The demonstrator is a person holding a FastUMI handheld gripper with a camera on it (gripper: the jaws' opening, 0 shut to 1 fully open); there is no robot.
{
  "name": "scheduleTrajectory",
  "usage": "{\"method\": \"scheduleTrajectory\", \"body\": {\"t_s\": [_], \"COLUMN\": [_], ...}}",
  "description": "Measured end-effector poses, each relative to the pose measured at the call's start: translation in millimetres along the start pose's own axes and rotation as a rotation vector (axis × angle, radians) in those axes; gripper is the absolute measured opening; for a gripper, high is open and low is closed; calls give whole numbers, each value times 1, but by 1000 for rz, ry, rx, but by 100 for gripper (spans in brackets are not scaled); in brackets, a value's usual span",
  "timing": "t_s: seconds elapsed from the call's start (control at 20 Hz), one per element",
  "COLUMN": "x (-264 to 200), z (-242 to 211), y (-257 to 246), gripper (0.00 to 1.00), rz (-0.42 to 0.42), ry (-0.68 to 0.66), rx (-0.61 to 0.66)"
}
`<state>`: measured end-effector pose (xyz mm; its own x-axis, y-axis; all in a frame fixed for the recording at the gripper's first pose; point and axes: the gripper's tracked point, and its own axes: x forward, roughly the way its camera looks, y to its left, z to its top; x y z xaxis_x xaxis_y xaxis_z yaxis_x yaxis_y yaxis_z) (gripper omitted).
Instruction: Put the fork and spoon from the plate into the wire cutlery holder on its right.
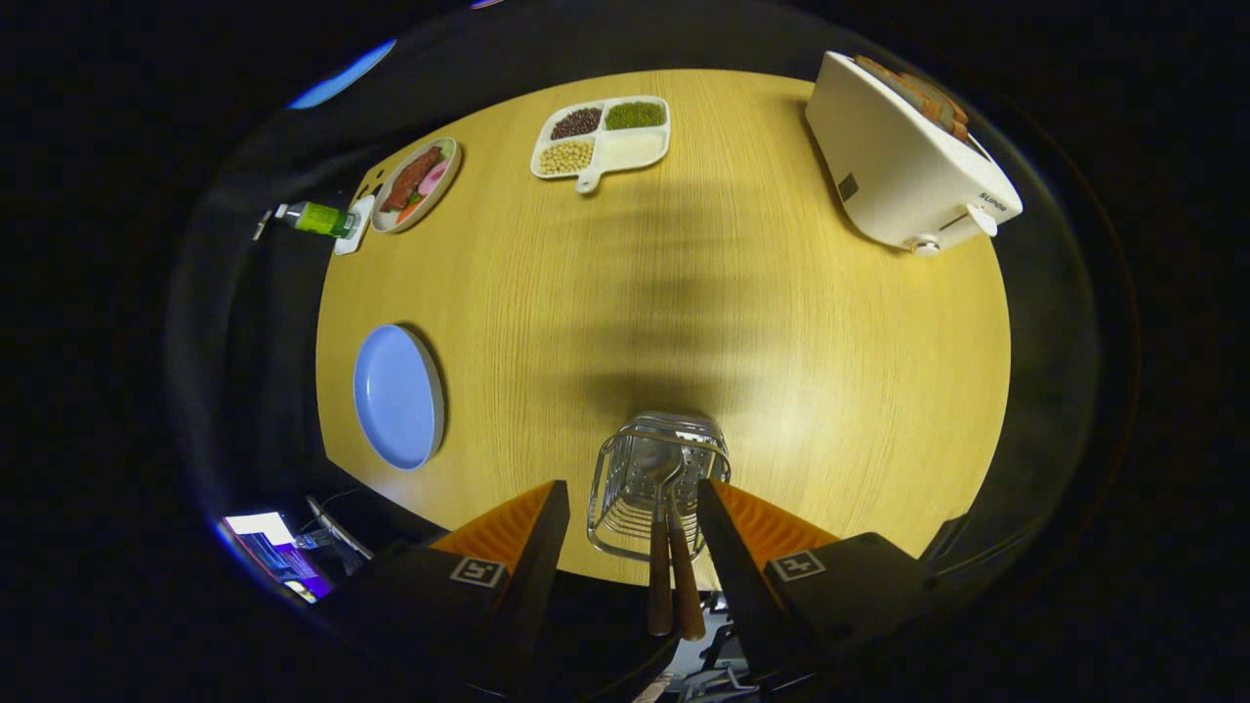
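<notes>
Hand-held gripper (630, 547): fingers spread, holding nothing | two wooden-handled utensils (672, 576): standing in silver wire cutlery holder (656, 483) between fingers, handles pointing back at gripper | round blue plate (398, 395): bare, well left on tabletop (684, 293)

Lit from above, brightly across the round yellow wooden tabletop (840, 391), dark all around it. Casts a broad soft shadow down the middle toward the shiny wire cutlery holder (656, 483), which glints with small highlights. Shows a pale sheen right of that holder. Bends strongly at the rim, stretching the white toaster (903, 161) and flattening the blue round plate (395, 395). Stays sharp centrally, softer outward.
</notes>
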<state>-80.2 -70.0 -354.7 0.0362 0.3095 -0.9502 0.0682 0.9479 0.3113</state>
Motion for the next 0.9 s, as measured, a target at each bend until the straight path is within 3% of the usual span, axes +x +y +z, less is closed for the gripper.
{"method": "scheduleTrajectory", "body": {"t_s": [0.05, 0.2, 0.25, 0.55, 0.9], "x": [-6, -32, -43, -121, -258], "z": [3, 19, 24, 60, 79], "y": [-1, 1, 2, -6, 1], "gripper": [83, 98, 99, 100, 99], "rz": [-12, -8, -6, -46, -86], "ry": [-58, -264, -330, -700, -1112], "rx": [-14, -34, -38, -127, -296]}}
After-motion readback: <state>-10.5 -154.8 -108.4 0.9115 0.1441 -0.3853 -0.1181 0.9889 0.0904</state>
